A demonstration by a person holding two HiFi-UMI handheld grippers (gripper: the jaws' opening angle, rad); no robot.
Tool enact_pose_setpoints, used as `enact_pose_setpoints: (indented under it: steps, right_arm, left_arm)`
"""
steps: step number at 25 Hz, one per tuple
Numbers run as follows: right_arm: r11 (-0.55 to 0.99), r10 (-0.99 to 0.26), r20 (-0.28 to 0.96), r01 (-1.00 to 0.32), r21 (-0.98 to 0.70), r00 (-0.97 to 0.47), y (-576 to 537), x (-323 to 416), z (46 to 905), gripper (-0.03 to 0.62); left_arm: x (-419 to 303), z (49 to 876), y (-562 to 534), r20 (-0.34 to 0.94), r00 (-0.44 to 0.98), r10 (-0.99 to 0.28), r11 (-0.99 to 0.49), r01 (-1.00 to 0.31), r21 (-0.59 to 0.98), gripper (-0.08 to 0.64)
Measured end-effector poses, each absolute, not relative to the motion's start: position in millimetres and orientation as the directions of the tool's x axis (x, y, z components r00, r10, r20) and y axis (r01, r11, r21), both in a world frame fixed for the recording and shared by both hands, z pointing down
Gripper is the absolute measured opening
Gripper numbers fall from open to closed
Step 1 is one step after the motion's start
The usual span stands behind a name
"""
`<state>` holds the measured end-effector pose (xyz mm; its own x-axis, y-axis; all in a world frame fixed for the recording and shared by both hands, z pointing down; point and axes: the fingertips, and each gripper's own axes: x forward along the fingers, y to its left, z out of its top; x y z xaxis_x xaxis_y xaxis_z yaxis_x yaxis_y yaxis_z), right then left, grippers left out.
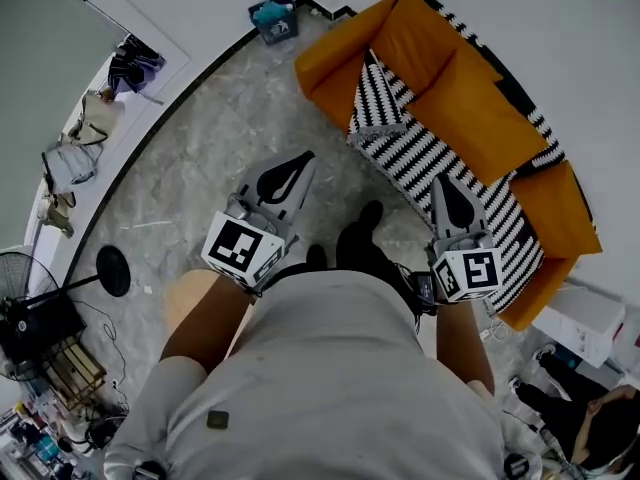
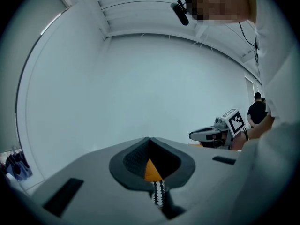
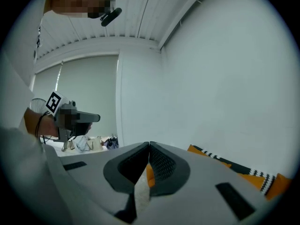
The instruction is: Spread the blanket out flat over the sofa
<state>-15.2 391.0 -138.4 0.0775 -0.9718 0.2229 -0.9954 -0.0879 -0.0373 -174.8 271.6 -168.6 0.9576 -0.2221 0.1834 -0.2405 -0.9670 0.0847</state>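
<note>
Two grippers show in the head view, both held out before the person and well apart from the sofa point(image 1: 325, 63). The left gripper point(image 1: 300, 163) is over bare floor and the right gripper point(image 1: 449, 183) is near the sofa's front edge. Each has its jaws together on nothing. The blanket point(image 1: 430, 158), a black-and-white zigzag, lies along the seat, hangs over the front edge and shows again behind the back. At the sofa's end nearer the blue box point(image 1: 273, 20) a flap point(image 1: 378, 93) is doubled over. Orange cushions point(image 1: 480, 103) rest on the cloth.

In the left gripper view, the left gripper point(image 2: 150, 142) has its tips meeting. The orange and striped slivers below them are probably sofa and blanket seen beyond, not held.

In the right gripper view, the right gripper point(image 3: 149, 145) is likewise closed and empty, with the blanket point(image 3: 266, 183) edging the sofa's back.

Several things could go wrong, as I judge it. Pulling the flap could drag the cushions askew, since they weigh the cloth down. Closed jaws would only push the fabric into folds. A foot could trap the hanging edge.

No writing is readable: the cubes point(image 1: 240, 248) carry only square markers, and the box's print is too small.
</note>
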Motion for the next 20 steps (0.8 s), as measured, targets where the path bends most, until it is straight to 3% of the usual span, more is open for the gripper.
enact_pose_setpoints:
  steps: [10,20]
  right_arm:
    - [-0.046,-0.941,0.339,-0.993,-0.105,0.008,324,121,-49,0.028]
    - [-0.059,-0.882,0.472,-0.986,-0.153,-0.020,254,192,96,0.032]
  left_arm:
    - [-55,-107,208,0.303,0.926,-0.226,-0.962,-0.261,0.081,0.006]
    - [-5,-15,146,0.399,0.896,-0.197,-0.959,-0.261,0.113,0.006]
